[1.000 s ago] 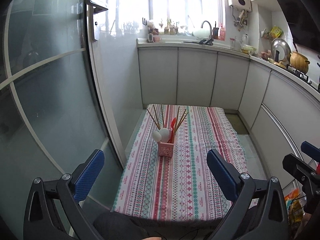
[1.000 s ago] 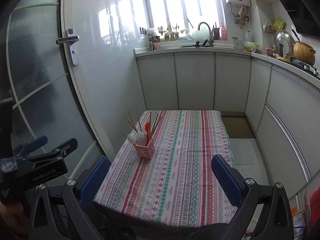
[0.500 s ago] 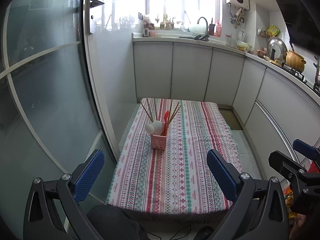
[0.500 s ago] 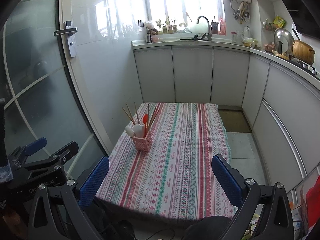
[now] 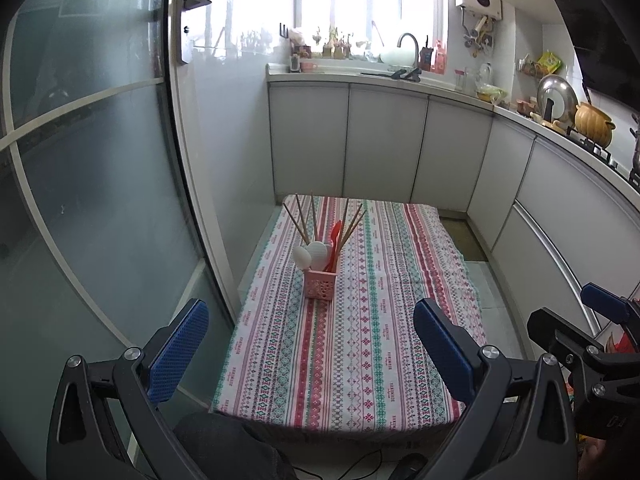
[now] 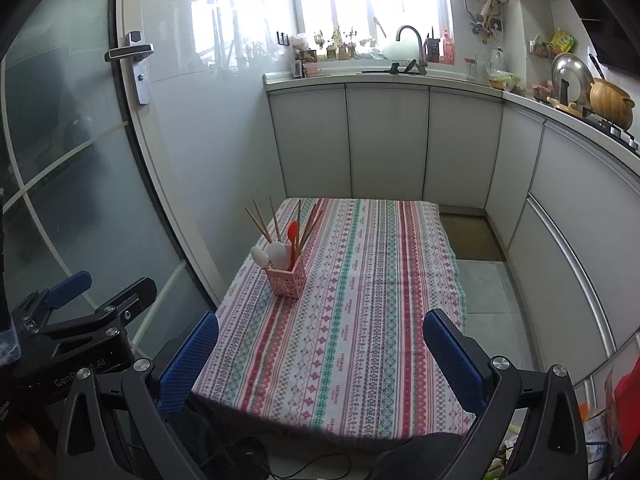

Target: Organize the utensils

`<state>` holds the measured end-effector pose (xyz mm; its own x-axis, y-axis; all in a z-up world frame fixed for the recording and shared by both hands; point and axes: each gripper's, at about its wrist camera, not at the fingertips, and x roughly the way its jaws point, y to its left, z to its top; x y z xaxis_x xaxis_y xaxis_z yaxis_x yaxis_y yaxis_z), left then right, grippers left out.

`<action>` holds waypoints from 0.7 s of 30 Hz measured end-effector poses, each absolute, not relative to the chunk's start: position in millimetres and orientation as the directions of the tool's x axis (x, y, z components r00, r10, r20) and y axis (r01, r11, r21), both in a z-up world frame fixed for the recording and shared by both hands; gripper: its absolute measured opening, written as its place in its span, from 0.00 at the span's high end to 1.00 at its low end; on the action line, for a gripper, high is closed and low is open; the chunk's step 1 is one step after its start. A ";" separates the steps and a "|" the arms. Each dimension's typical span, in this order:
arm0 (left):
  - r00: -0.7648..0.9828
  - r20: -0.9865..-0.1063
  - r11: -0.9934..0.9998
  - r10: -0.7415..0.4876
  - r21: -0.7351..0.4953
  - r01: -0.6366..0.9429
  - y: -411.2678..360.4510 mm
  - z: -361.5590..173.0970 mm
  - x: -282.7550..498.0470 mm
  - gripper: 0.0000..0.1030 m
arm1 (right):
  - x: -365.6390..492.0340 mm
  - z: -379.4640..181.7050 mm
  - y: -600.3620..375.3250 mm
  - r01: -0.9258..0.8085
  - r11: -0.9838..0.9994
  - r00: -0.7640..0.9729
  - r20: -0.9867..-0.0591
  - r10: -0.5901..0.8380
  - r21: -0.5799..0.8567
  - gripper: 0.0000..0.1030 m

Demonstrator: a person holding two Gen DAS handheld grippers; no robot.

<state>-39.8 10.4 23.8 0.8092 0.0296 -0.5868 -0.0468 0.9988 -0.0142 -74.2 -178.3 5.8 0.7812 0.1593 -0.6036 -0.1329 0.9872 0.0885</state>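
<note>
I've pulled back from the table (image 5: 360, 360); both my hand-held grippers, left (image 5: 308, 354) and right (image 6: 320, 360), released, empty. Only right view shows the orange spoon head (image 6: 293, 232) in the pink holder (image 6: 286, 278).

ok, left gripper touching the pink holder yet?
Apart. In the left wrist view the left gripper is open, with bare tablecloth between its jaws and the holder.

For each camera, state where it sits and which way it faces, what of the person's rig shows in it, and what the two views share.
Left wrist: sits on the left tongs, held back from the table's near edge, facing the kitchen cabinets; the right tongs show at its right edge.
Right wrist: sits on the right tongs, facing the same way; the left tongs show at its left edge.
Shared: the table and the pink utensil holder, the sink faucet.
</note>
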 end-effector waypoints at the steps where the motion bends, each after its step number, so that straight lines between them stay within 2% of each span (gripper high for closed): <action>1: 0.809 -0.587 0.999 0.029 -0.012 -0.045 9.7 23.5 -39.7 0.00 | -73.8 6.0 -177.8 -0.132 0.987 0.782 -0.603 0.158 0.087 0.00; 21: 0.801 -0.598 0.999 0.029 -0.001 -0.037 1.8 14.6 -32.8 0.00 | -65.7 -2.1 -181.3 -0.116 0.990 0.780 -0.609 0.143 0.085 0.00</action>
